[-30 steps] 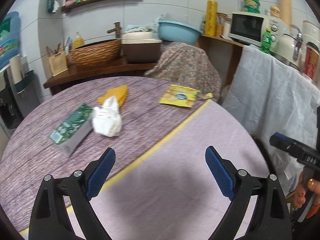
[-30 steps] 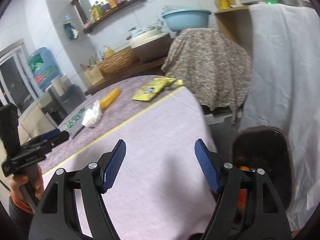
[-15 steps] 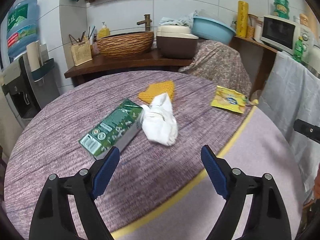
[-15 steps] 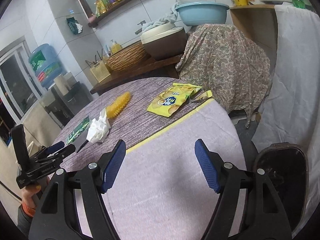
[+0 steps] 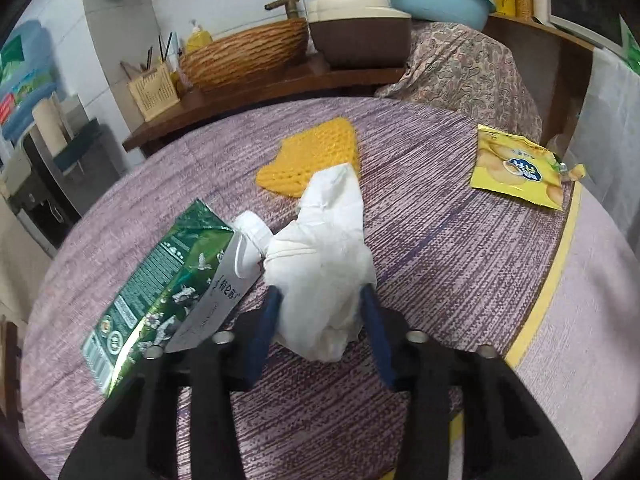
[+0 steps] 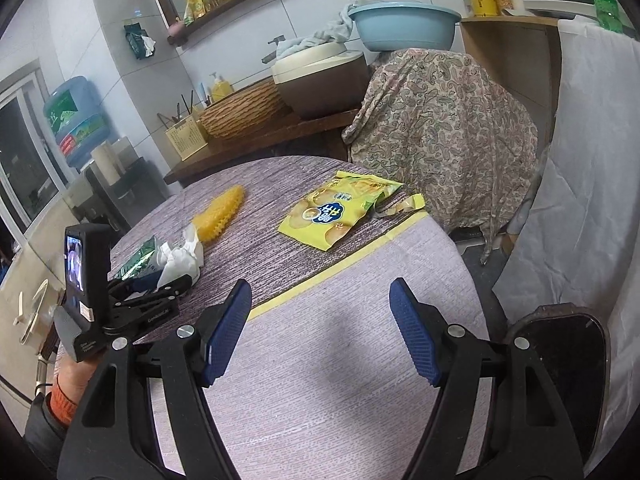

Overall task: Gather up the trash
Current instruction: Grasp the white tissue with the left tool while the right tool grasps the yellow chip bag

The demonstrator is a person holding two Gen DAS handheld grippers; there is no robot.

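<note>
A crumpled white tissue (image 5: 324,256) lies on the round table (image 5: 452,240), touching a green milk carton (image 5: 160,280) that lies on its side. My left gripper (image 5: 322,312) is closing, and its blue pads press the near end of the tissue from both sides. A yellow foam net (image 5: 312,156) and a yellow snack bag (image 5: 516,168) lie farther back. In the right wrist view, my right gripper (image 6: 320,320) hangs open and empty over the pale cloth, with the left gripper (image 6: 164,286), the tissue (image 6: 180,260) and the snack bag (image 6: 336,212) ahead.
A dark bin (image 6: 560,364) stands on the floor right of the table. A cloth-draped object (image 6: 440,136) and a white sheet (image 6: 580,180) lie beyond the table's right edge. A wooden counter (image 5: 256,92) with a woven basket runs behind. A hand (image 6: 68,376) holds the left gripper.
My left gripper swung left and down across the table to the white tissue, and its jaws closed from wide onto it. The right gripper's view shifted slightly; its jaws stayed wide.
</note>
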